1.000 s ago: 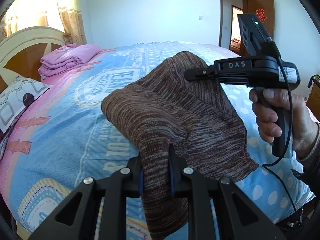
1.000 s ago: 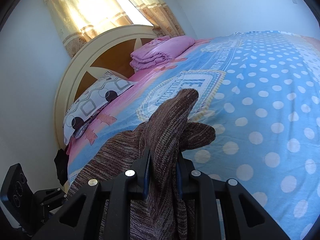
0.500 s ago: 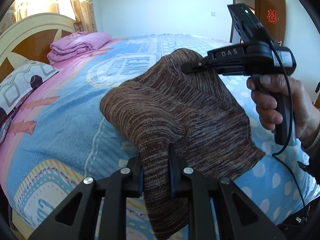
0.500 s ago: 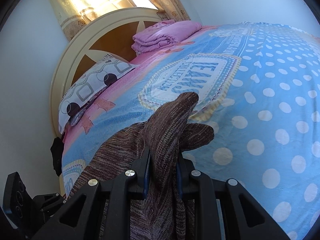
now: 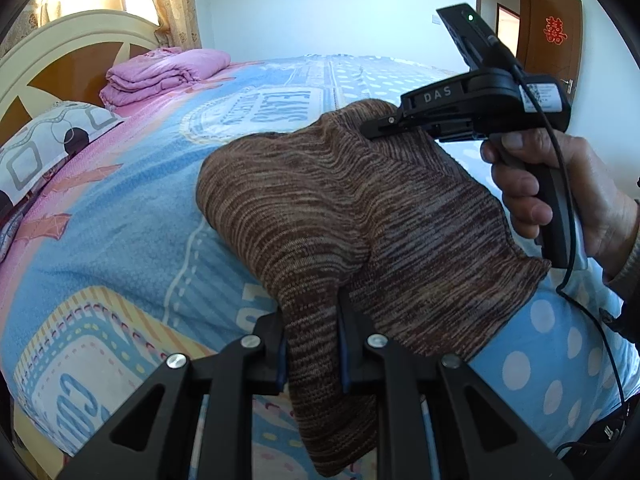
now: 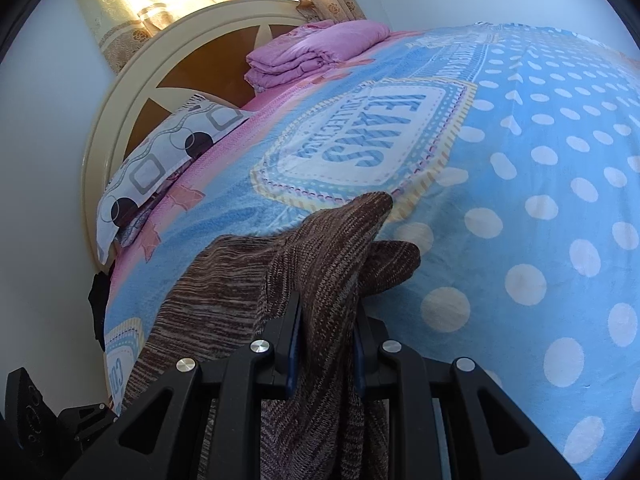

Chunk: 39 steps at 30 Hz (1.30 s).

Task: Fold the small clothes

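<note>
A brown striped knit garment (image 5: 360, 216) hangs stretched between my two grippers above the bed. My left gripper (image 5: 312, 340) is shut on its near edge, with cloth bunched between the jaws. My right gripper (image 6: 324, 344) is shut on the far edge; in the left wrist view it (image 5: 384, 126) shows at the upper right, held by a hand, pinching the garment's top corner. In the right wrist view the garment (image 6: 248, 280) drapes down to the left, with a corner sticking up past the jaws.
The bed has a blue polka-dot blanket (image 6: 520, 200) with a printed badge. A folded pink quilt (image 5: 160, 76) and a patterned pillow (image 5: 44, 148) lie by the cream and wood headboard (image 6: 192, 56). A brown door (image 5: 554, 52) stands at the far right.
Both grippers have carried the garment forward and lower over the bed, toward the headboard. Both stay shut on the cloth.
</note>
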{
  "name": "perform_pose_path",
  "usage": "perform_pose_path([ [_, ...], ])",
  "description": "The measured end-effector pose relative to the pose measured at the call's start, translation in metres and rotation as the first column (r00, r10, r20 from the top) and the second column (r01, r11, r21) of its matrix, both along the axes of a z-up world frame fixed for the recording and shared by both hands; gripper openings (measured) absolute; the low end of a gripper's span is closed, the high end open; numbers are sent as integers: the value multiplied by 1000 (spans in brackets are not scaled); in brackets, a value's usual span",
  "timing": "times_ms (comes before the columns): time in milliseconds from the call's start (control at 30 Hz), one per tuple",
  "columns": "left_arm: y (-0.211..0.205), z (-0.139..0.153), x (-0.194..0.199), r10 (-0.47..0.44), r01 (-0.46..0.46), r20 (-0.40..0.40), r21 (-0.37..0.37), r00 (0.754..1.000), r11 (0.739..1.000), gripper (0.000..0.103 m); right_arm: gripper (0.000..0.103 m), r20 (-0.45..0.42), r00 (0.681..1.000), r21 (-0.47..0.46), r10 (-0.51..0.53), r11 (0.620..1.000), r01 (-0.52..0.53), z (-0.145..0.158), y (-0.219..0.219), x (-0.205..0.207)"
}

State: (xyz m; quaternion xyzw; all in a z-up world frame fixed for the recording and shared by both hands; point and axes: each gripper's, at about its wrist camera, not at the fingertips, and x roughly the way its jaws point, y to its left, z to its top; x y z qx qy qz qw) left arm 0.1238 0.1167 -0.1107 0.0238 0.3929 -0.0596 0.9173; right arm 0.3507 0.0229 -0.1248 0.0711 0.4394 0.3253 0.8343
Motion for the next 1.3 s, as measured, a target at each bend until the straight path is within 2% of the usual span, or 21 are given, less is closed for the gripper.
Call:
perform_pose_path([
  [400, -4, -8, -1, 37, -37, 6, 20, 999, 999, 30, 24, -26, 999, -6, -22, 1000, 22, -23, -5, 7],
  [467, -4, -8, -1, 45, -45, 8, 33, 999, 998, 35, 25, -18, 999, -13, -29, 1000, 28, -23, -5, 6],
  [533, -4, -7, -2, 53, -53, 7, 37, 999, 998, 36, 28, -20, 999, -13, -32, 999, 32, -25, -6, 6],
  [600, -6, -6, -3, 53, -53, 5, 53, 999, 997, 38, 35, -26, 999, -6, -40, 999, 39, -26, -10, 6],
  [667, -7, -1, -6, 62, -62, 13, 72, 998, 995, 42, 36, -34, 998, 6, -47, 999, 47, -27, -15, 5],
  [733, -10, 6, -10, 62, -64, 31, 88, 998, 994, 43, 41, -31, 998, 11, -57, 998, 57, -27, -20, 3],
  [800, -8, 16, -13, 77, -84, 75, 96, 994, 992, 55, 45, -11, 996, -9, -87, 996, 87, -22, -25, -5],
  [833, -7, 22, -14, 88, -99, 110, 103, 990, 990, 66, 45, 2, 995, -20, -100, 995, 100, -18, -27, -9],
  [867, -5, 25, -14, 100, -115, 131, 115, 986, 987, 73, 45, 24, 993, -38, -112, 993, 113, -13, -29, -16],
  [967, 4, 27, 0, 152, -181, 171, 168, 974, 969, 75, 45, 90, 990, -48, -106, 993, 110, 3, -33, -41],
  [1067, 22, 17, 21, 219, -249, 167, 188, 961, 950, 76, 53, 115, 991, -52, -61, 996, 67, 12, -29, -66],
  [1167, 29, 4, 29, 221, -245, 140, 188, 965, 951, 77, 53, 98, 995, -128, -24, 991, 36, 3, -21, -82],
  [1200, 30, 0, 28, 224, -248, 142, 190, 964, 950, 78, 53, 106, 993, -205, -44, 977, 65, -5, -18, -84],
  [1233, 29, -1, 25, 228, -254, 149, 186, 962, 949, 79, 53, 118, 991, -245, -69, 965, 97, -10, -20, -84],
  [1267, 29, -4, 25, 228, -254, 153, 185, 962, 949, 80, 53, 113, 990, -233, -80, 967, 105, -15, -24, -83],
  [1300, 29, -6, 25, 226, -253, 156, 183, 962, 950, 80, 53, 78, 993, -183, -92, 978, 105, -20, -32, -79],
])
